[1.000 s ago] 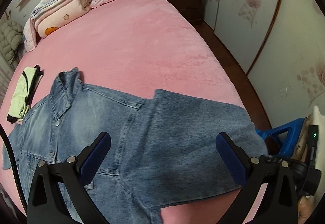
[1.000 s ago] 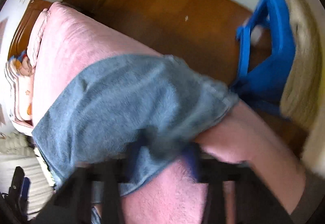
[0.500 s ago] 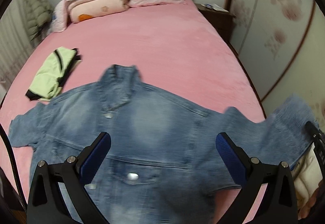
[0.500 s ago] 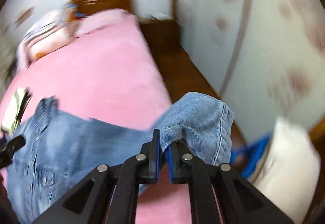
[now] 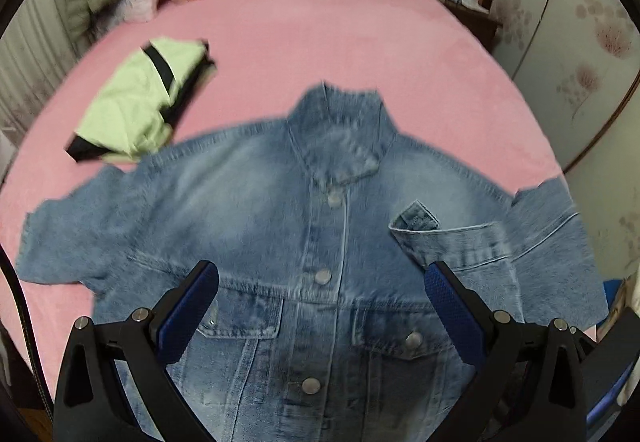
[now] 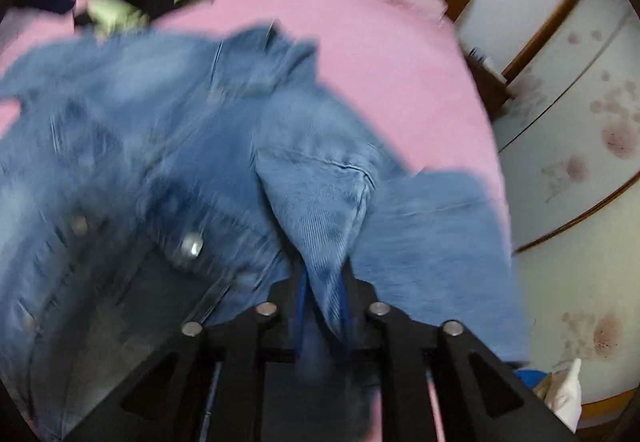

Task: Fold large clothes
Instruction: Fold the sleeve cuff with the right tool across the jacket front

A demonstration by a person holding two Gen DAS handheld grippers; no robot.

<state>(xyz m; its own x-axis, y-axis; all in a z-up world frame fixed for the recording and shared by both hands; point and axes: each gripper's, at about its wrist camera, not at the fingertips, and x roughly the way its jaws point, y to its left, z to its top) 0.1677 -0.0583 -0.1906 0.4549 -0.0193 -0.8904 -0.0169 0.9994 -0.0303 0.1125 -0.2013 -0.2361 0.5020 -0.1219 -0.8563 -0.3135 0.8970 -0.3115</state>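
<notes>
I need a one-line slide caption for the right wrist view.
Right gripper carries the sleeve of a blue denim jacket over the pink bed.

Bare pink bed [image 5: 340, 41] beyond denim jacket [image 5: 260, 209], folded green garment [image 5: 140, 101] blocking far left

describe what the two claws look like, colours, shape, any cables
Both are black plastic with triangular cut-outs in the arms and silver round pivot pins. The left claw has long angled fingers faced with textured dark blue pads, and a thin black cable curves along the picture's left edge. The right claw has the same black frame and blue pad edges; no cable or sleeve shows there.
</notes>
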